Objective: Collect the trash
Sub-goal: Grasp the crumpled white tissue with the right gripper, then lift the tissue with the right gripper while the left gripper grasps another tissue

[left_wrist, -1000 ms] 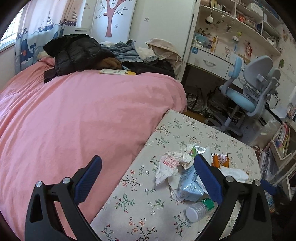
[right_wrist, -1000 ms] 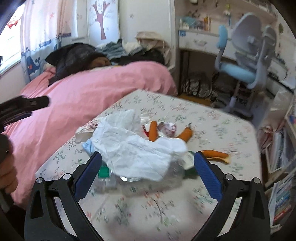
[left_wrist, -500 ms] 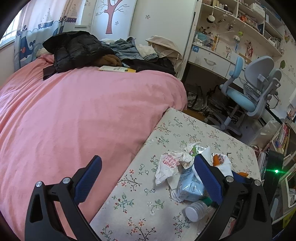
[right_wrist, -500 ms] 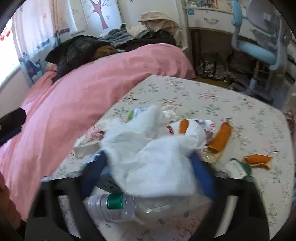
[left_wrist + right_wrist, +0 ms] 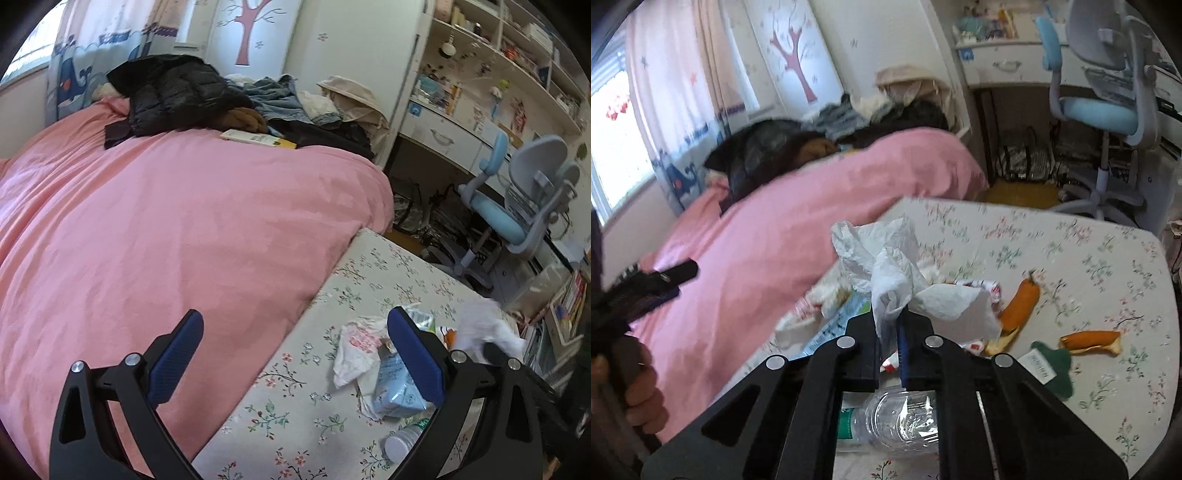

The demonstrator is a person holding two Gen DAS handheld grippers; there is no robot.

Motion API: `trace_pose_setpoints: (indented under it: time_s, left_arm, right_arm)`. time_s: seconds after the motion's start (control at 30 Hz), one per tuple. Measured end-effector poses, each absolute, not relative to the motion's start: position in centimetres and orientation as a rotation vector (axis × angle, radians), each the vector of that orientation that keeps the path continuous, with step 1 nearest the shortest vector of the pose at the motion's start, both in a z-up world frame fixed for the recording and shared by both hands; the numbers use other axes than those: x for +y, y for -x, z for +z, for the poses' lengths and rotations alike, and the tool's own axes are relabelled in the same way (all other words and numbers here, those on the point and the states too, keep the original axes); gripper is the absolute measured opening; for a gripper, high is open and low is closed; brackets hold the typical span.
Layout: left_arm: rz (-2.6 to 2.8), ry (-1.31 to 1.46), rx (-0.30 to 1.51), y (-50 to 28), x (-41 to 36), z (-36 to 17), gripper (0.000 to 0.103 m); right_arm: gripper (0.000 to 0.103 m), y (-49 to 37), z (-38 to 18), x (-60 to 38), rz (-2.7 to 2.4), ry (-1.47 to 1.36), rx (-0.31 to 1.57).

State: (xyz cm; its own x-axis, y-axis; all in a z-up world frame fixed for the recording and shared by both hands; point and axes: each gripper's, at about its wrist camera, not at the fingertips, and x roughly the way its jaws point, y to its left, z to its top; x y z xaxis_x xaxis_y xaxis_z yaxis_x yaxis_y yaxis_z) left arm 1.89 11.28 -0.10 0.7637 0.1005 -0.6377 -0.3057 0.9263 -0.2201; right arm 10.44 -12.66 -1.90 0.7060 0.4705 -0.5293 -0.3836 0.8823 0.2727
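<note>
Pinching a crumpled white tissue (image 5: 897, 273), the right gripper (image 5: 890, 332) has both jaws drawn tight on the paper's lower twist; the rest of the sheet fans up and out above the fingertips, lifted off the trash pile. Left gripper (image 5: 295, 354) spread wide, nothing between its blue pads (image 5: 415, 354), poised over the seam where the pink bedspread (image 5: 166, 229) meets the floral tablecloth (image 5: 303, 402).

Directly under the right gripper: a clear plastic bottle (image 5: 897, 421) lying on its side, green label band toward the left. Just past the jaws, a light-blue wrapper (image 5: 834, 325) and red-and-white wrappers, partly hidden. To the right on the cloth, two orange peel pieces (image 5: 1019, 302), one long and curved, the other (image 5: 1091, 341) flatter, apart from each other; a dark green tag (image 5: 1052, 369) lies beside the second.

From the left wrist view the same heap sits near that gripper's right finger: pale plastic bag (image 5: 356, 350), blue packet (image 5: 395, 387), bottle cap end (image 5: 400, 446) at lower right.

Beyond: dark jacket (image 5: 173, 96) and clothes piled at the head of the bed, blue desk chair (image 5: 517, 210), shelves.
</note>
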Motion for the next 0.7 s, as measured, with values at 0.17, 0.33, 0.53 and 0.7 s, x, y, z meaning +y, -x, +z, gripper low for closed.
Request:
trace_pose_setpoints:
  time_s: [0.17,0.33,0.53,0.7]
  left_arm:
    - [0.232,0.301,0.700,-2.3,11.2,-0.6,0.095]
    - [0.179,0.197,0.790,-3.7,9.2,-2.4,0.095]
    - [0.109,0.133,0.834,-6.0,7.4,-4.4,0.095]
    - [0.072,0.106,0.878,-8.3,6.6,-6.3,0.095]
  right_arm:
    - [0.007,-8.9,-0.3,-14.8,0.497,-0.205,0.587]
    - [0.007,-8.0,0.1,-15.9,0.509,-0.229,0.580]
    - [0.007,-7.0,0.8,-17.0,0.533,-0.246,0.545]
    - [0.007,-6.8,0.7,-17.4,0.537,-0.224,0.552]
